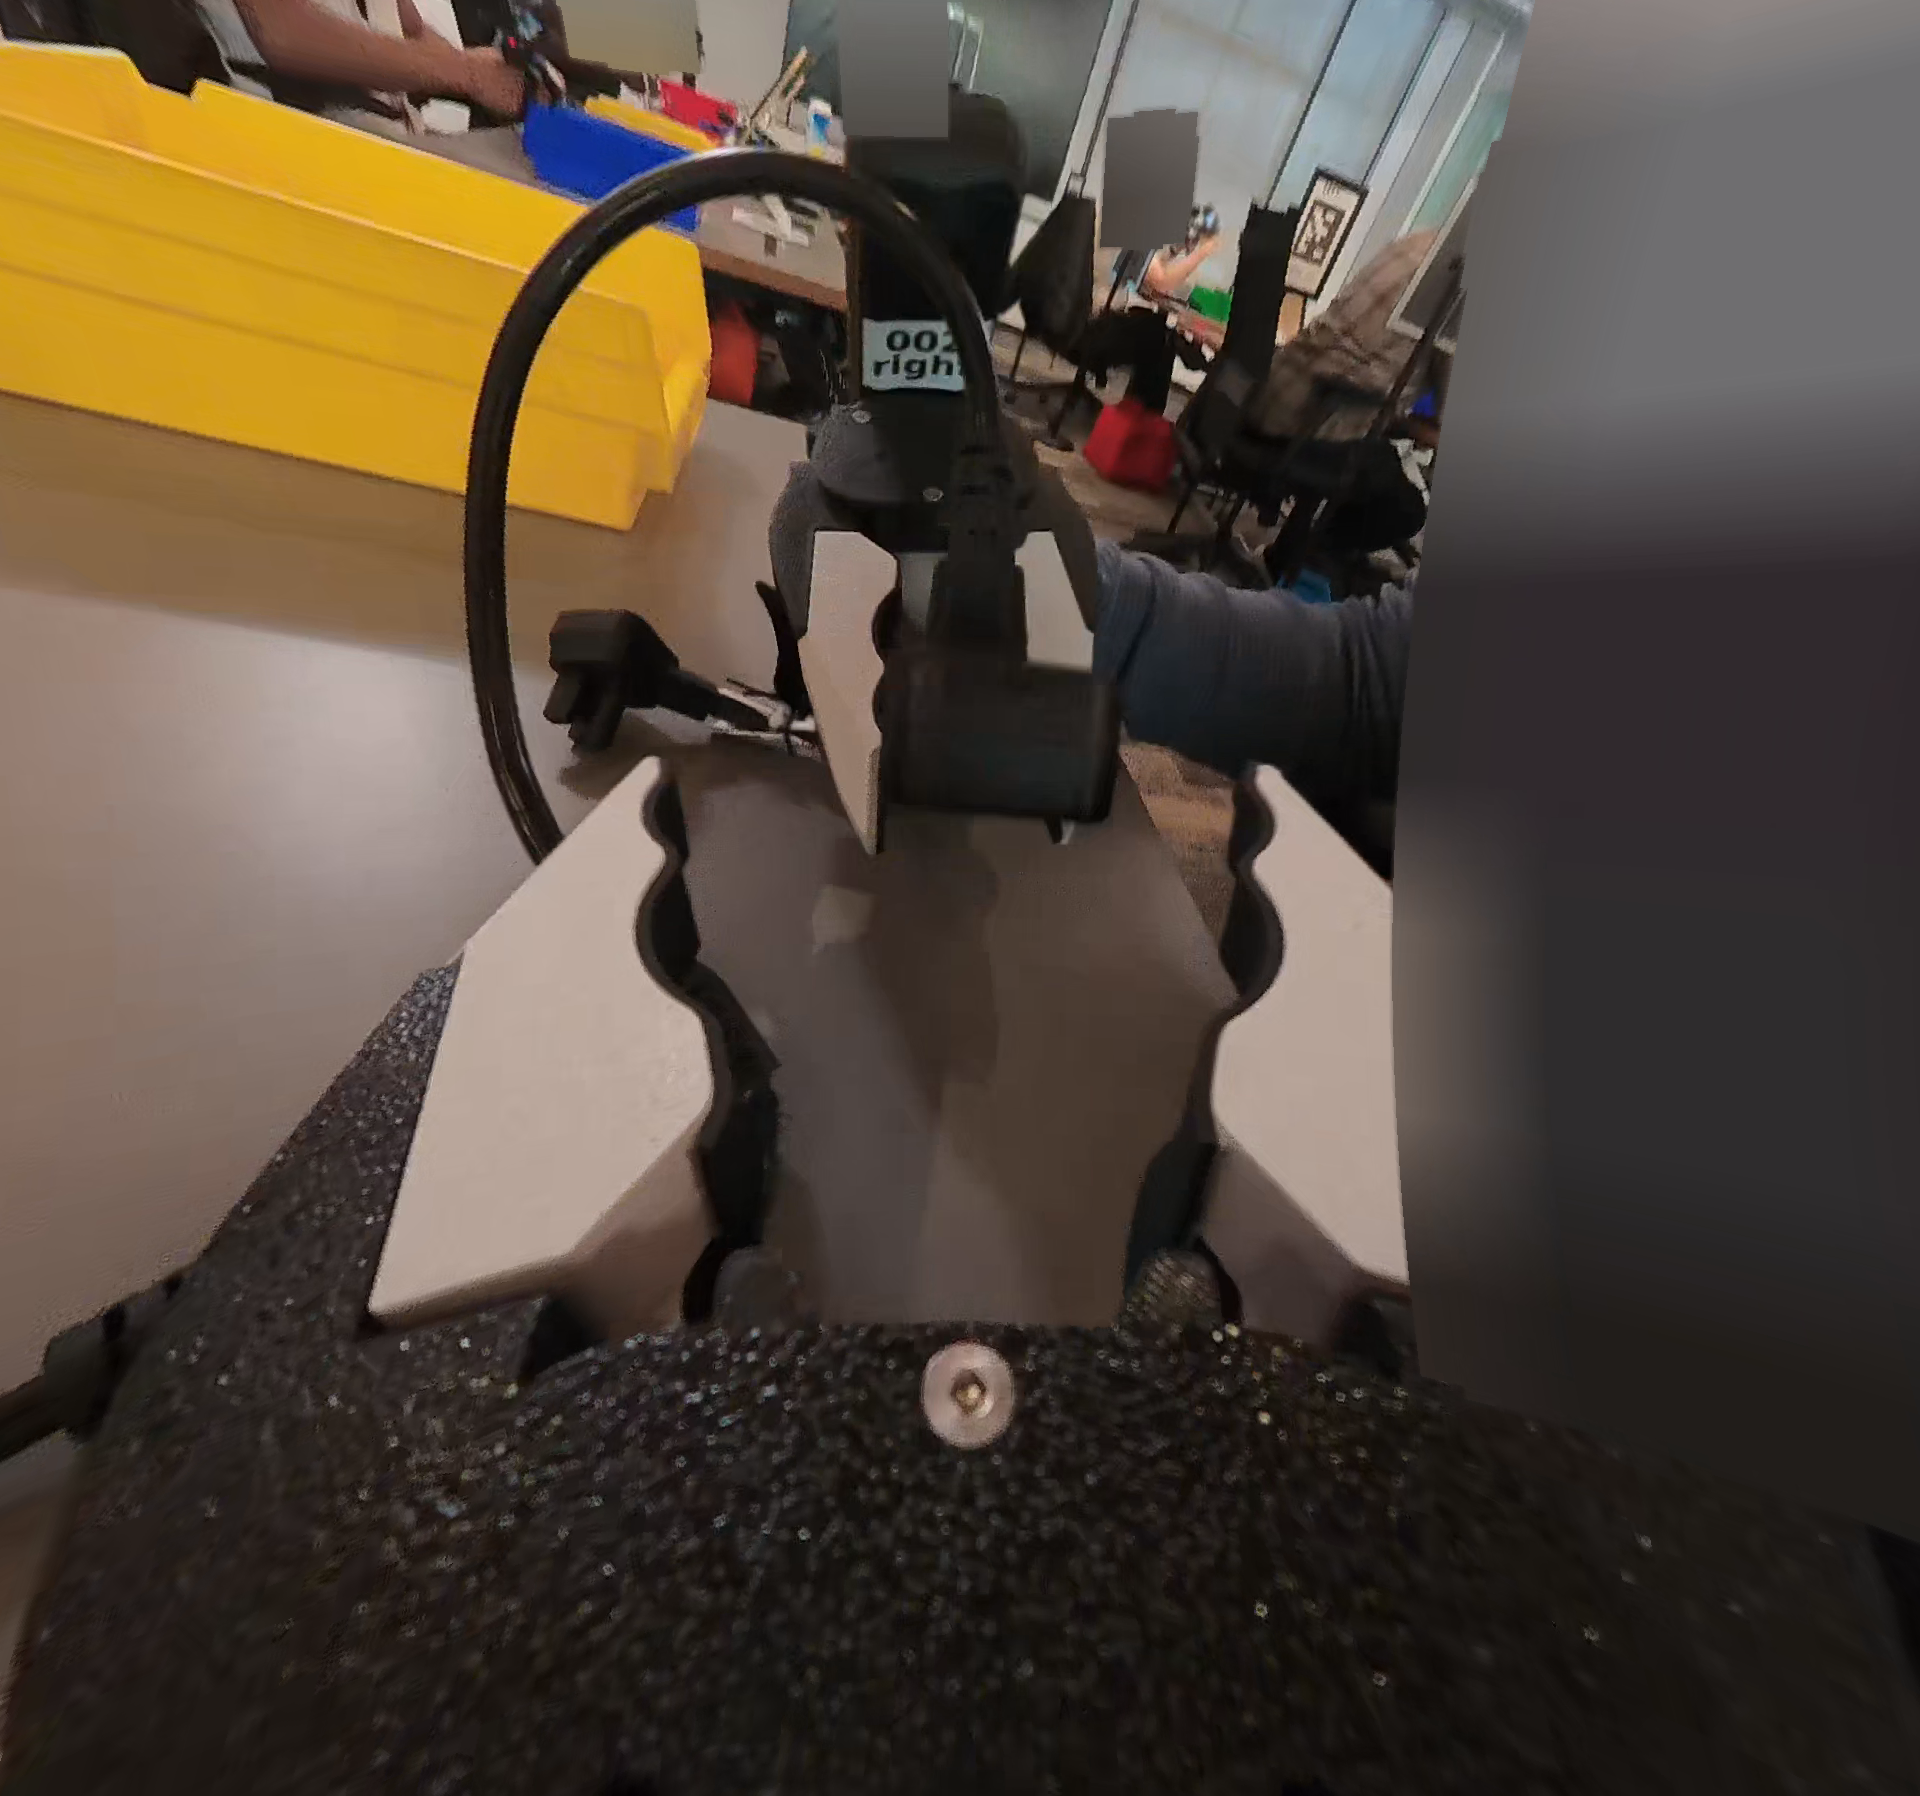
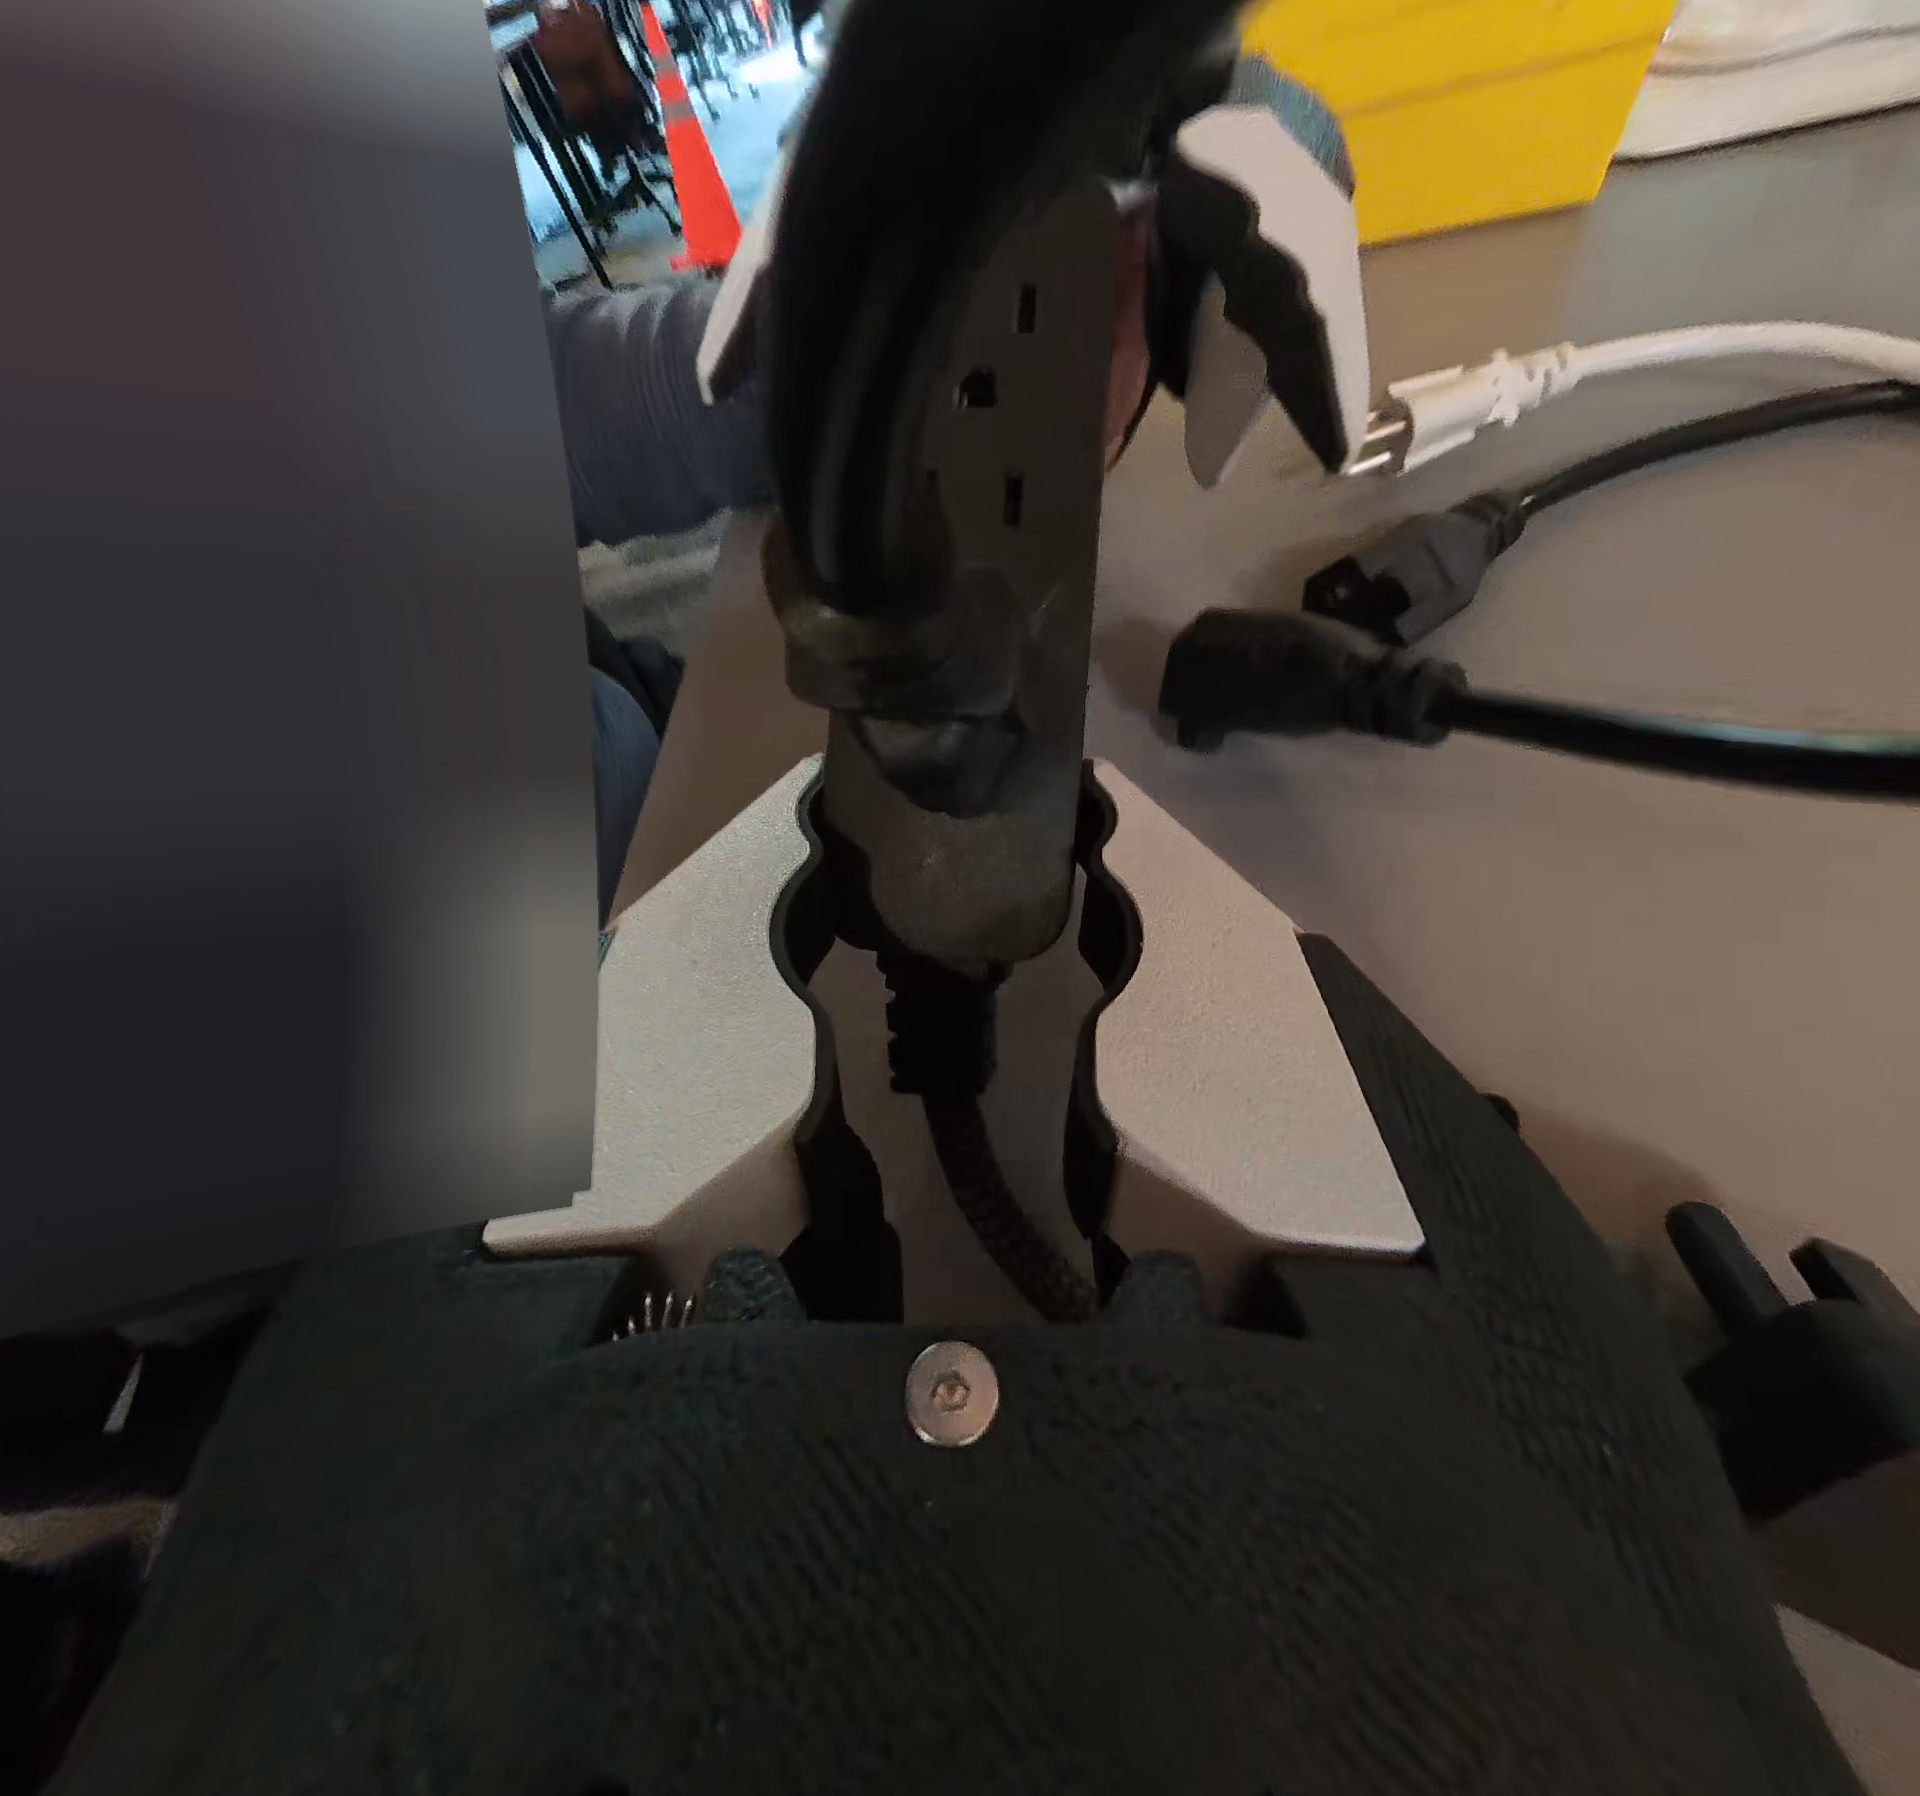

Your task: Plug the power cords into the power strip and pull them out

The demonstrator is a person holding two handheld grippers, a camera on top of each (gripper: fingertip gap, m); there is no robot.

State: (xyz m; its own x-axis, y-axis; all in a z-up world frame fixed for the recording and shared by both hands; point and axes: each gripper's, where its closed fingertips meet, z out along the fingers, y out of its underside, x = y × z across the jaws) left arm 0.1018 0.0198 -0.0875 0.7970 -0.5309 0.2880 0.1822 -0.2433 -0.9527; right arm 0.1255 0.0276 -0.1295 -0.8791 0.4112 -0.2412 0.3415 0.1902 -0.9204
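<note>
My right gripper (image 2: 951, 863) is shut on the near end of a black power strip (image 2: 1039, 458), held above the table. A black plug (image 2: 894, 676) sits in an outlet close to my fingers, and its thick cord (image 2: 935, 84) rises away. In the left wrist view the strip (image 1: 997, 749) shows end-on in the right gripper (image 1: 966, 624), with the cord (image 1: 499, 499) looping up and left. My left gripper (image 1: 956, 801) is open and empty, its fingers either side of the strip's far end; it also shows in the right wrist view (image 2: 1008, 323).
Loose on the table lie a white plug (image 2: 1455, 406), a black connector (image 2: 1392, 583) and a black plug (image 2: 1299, 676) (image 1: 603, 676). A yellow bin (image 1: 312, 292) stands at the back. A person's sleeve (image 1: 1247, 666) is to the right.
</note>
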